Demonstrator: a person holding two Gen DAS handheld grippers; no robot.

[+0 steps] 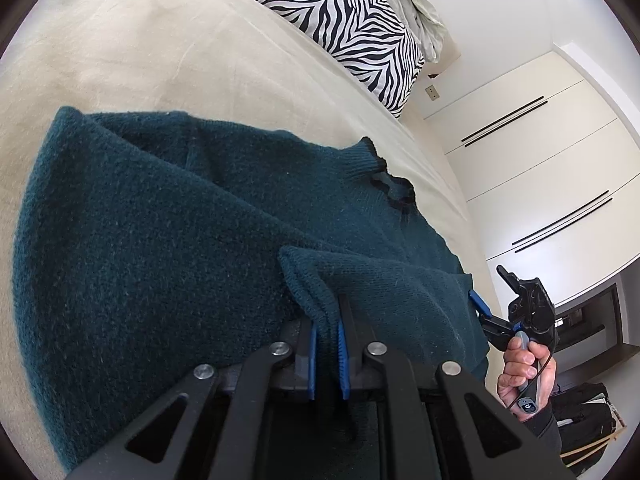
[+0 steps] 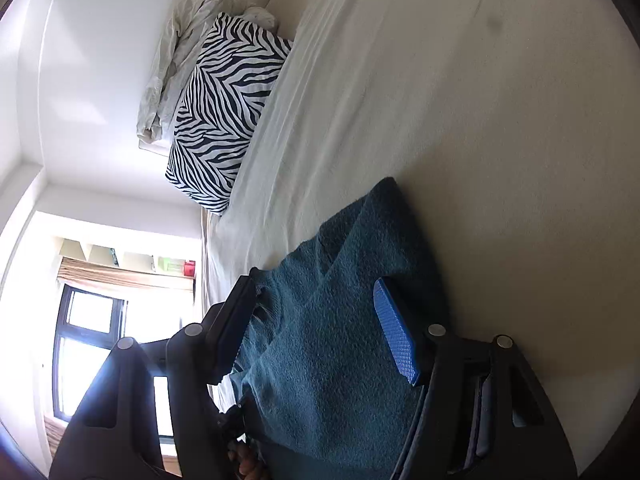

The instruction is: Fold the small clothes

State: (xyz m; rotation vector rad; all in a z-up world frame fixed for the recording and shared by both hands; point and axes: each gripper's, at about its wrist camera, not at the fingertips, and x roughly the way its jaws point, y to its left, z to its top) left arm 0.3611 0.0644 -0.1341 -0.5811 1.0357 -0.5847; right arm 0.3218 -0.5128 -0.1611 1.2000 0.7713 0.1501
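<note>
A dark teal knit sweater [image 1: 160, 232] lies on a cream bed [image 1: 160, 52], partly folded. My left gripper [image 1: 328, 344] is shut on a bunched edge of the sweater, its blue pads pinching the knit. My right gripper [image 2: 320, 328] is open, its fingers spread on both sides of another part of the sweater [image 2: 320, 360], with the blue pad [image 2: 396, 336] clear of the cloth. It also shows in the left wrist view [image 1: 484, 312] at the sweater's right edge, held by a hand.
A zebra-print pillow [image 1: 352, 24] and crumpled white bedding [image 2: 180, 60] lie at the head of the bed. White wardrobe doors [image 1: 540, 168] stand beside the bed. A window [image 2: 92, 344] and a dark bag [image 1: 588, 412] on the floor are in view.
</note>
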